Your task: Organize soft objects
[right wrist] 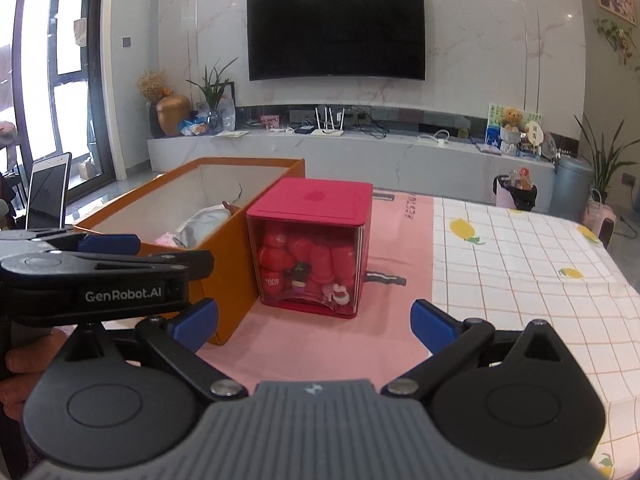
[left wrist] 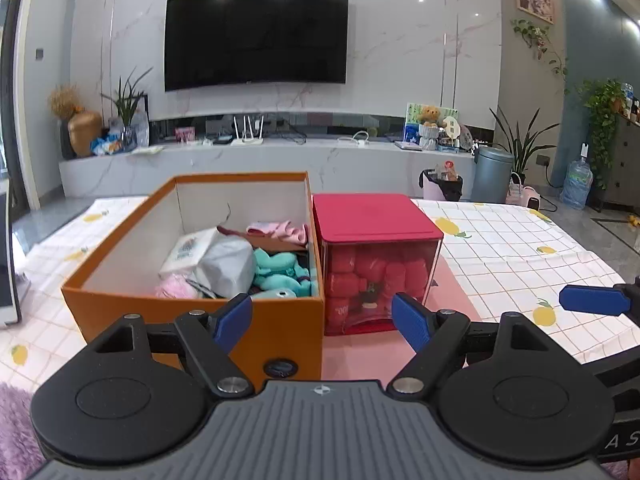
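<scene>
Both tools hover low over the near edge of the table (right wrist: 520,264), which is covered with a white checked cloth printed with yellow lemons and a pink mat under the boxes. The left tool (left wrist: 322,318) is released, its blue-padded fingers (left wrist: 232,322) spread wide with nothing between them, pointing at the seam between two containers. The right tool (right wrist: 314,326) is likewise released and empty, its fingers apart, aimed at the same pair from a little further right; in its view the left tool's black body crosses the left side, with part of a hand (right wrist: 16,376) visible at the left edge. The orange box (left wrist: 192,316) stands open on the left, holding a jumble of soft things: a teal plush toy (left wrist: 280,272) at the near right, a pale grey bundle (left wrist: 228,264) in the middle, a pink fluffy piece (left wrist: 174,288) at the near left, a white printed packet (left wrist: 188,250), and a pink cloth (left wrist: 276,230) at the far right. Touching or just beside its right wall stands the clear cube box (left wrist: 376,280) with a red lid (left wrist: 372,216) closed on top, filled with red plush shapes. Far behind, a dark television (left wrist: 256,36) hangs on a marble wall.
</scene>
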`<state>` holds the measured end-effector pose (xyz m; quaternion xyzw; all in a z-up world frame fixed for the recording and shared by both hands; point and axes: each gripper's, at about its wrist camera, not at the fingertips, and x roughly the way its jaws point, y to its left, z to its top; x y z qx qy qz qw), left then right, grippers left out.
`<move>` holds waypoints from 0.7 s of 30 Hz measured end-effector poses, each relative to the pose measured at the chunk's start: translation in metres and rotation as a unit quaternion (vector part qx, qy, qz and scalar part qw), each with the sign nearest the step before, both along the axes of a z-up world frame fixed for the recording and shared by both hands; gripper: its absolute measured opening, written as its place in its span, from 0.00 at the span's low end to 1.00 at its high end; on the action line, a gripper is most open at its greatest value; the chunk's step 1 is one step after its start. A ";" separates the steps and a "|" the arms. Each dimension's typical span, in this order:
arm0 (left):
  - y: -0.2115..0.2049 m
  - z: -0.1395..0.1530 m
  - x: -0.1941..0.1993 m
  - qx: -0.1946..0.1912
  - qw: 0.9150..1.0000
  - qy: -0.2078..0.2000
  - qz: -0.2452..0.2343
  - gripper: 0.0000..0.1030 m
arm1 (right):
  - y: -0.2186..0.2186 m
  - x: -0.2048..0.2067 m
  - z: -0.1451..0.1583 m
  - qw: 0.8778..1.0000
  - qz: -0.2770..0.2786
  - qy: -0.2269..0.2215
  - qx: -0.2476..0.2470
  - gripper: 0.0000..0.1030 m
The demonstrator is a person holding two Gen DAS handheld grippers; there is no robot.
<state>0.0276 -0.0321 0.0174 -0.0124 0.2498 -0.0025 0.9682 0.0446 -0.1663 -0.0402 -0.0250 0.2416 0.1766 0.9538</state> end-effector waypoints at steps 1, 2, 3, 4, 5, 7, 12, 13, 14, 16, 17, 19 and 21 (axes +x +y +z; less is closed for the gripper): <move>0.000 0.000 -0.001 0.004 1.000 -0.004 -0.001 0.90 | 0.000 0.000 0.000 1.000 0.001 -0.001 0.001 0.97; 0.000 0.001 -0.002 0.008 1.000 -0.007 -0.002 0.90 | 0.000 -0.001 0.000 1.000 0.002 -0.001 0.002 0.97; 0.000 0.001 -0.002 0.010 1.000 -0.009 -0.002 0.90 | 0.001 0.000 0.001 1.000 0.003 0.000 0.002 0.97; 0.000 0.001 -0.002 0.010 1.000 -0.010 -0.002 0.90 | 0.001 0.000 0.000 1.000 0.003 0.000 0.002 0.97; 0.000 0.001 -0.002 0.010 1.000 -0.009 -0.002 0.90 | 0.001 0.000 0.000 1.000 0.002 0.000 0.001 0.97; 0.002 0.001 -0.002 0.007 1.000 -0.005 -0.003 0.90 | 0.001 0.000 0.001 1.000 0.002 0.000 0.001 0.97; 0.003 0.001 -0.001 0.001 1.000 -0.001 -0.004 0.90 | 0.001 -0.001 0.001 1.000 0.001 -0.003 0.002 0.97; 0.003 0.001 -0.002 0.001 1.000 -0.002 -0.004 0.90 | 0.002 0.000 0.001 1.000 0.001 -0.003 0.002 0.97; 0.003 0.001 -0.002 0.000 1.000 -0.003 -0.004 0.90 | 0.002 0.000 0.000 1.000 0.001 -0.003 0.002 0.97; 0.003 0.001 -0.002 0.000 1.000 -0.002 -0.004 0.90 | 0.001 0.000 0.000 1.000 0.001 0.000 0.002 0.97; 0.003 0.001 -0.002 0.000 1.000 -0.002 -0.004 0.90 | 0.002 0.000 0.000 1.000 0.001 0.000 0.002 0.97; 0.003 0.001 -0.002 0.000 1.000 -0.001 -0.005 0.90 | 0.002 0.000 0.000 1.000 0.000 0.000 0.001 0.97; 0.003 0.001 -0.002 -0.001 1.000 0.001 -0.006 0.90 | 0.002 0.000 0.000 1.000 0.000 0.001 0.001 0.97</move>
